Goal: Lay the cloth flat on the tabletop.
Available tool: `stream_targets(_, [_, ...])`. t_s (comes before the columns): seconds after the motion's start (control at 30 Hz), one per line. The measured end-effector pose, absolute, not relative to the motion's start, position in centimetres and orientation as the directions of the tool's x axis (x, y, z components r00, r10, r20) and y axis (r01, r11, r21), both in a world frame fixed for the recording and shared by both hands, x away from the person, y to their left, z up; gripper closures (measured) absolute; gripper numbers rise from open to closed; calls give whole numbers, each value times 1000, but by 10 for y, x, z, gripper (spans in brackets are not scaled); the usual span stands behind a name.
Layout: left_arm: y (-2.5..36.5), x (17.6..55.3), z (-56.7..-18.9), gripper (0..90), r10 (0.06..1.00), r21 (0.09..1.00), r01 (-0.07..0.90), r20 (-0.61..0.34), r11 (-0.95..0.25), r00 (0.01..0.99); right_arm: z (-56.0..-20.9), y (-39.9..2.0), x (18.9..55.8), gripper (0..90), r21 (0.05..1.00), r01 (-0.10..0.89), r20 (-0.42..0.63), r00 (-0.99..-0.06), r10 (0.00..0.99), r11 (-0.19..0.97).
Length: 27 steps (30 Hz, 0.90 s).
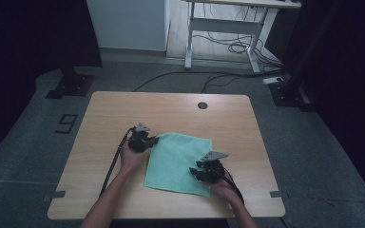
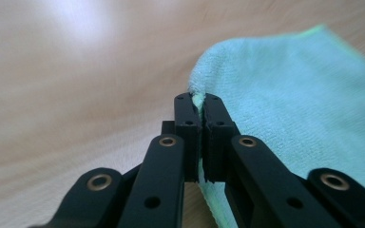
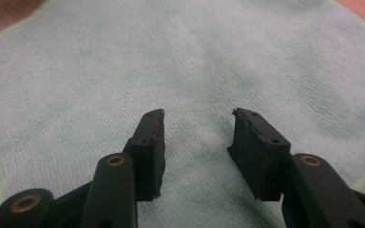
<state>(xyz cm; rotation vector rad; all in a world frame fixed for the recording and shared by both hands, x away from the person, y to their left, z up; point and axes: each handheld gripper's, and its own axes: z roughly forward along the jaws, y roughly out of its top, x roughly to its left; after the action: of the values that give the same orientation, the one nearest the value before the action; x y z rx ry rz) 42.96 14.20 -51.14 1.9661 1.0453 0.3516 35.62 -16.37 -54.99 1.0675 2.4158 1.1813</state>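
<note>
A mint-green terry cloth [image 1: 178, 164] lies flat and spread on the bench. Its far-left corner is pinched between the closed jaws of the left tool [image 2: 198, 102]; the right tool [image 3: 197, 118] hovers gaping over its near-right part.

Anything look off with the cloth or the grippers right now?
Nothing stands out. The cloth lies flat on the table. The left gripper is shut on its edge, and the right gripper hangs open over the cloth.

Black left gripper [image 1: 155, 140], brass-ringed screws, grey triangular plates, trailing black cables, bare forearms
</note>
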Motion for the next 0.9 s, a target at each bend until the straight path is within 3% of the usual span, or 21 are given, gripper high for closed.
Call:
stream_targets(0.13, [139, 403, -495, 862, 760, 827, 460, -63, -323, 647, -550, -168, 357, 542, 760, 514, 94, -693, 715, 398])
stream_targets(0.23, [129, 391, -496, 784, 747, 815, 428, 10, -392, 665, -549, -174, 358, 540, 758, 522, 102, -687, 720, 391])
stream_targets(0.27, [127, 393, -500, 784, 751, 797, 449, 9, -404, 660, -549, -174, 358, 540, 758, 522, 102, -687, 720, 391])
stream_targets(0.3, [127, 402, -511, 673, 770, 757, 510, -14, -409, 638, -549, -175, 359, 533, 753, 527, 100, -683, 724, 394])
stream_targets(0.5, [139, 411, -526, 521, 796, 736, 575, -81, -358, 599, -548, -178, 358, 525, 748, 533, 99, -679, 728, 396])
stream_targets(0.67, [142, 419, -524, 493, 806, 739, 584, -97, -334, 584, -548, -181, 360, 519, 746, 540, 113, -681, 723, 391])
stream_targets(0.9, [135, 441, -532, 471, 822, 678, 667, -163, -309, 546, -547, -180, 361, 499, 741, 538, 111, -689, 716, 402])
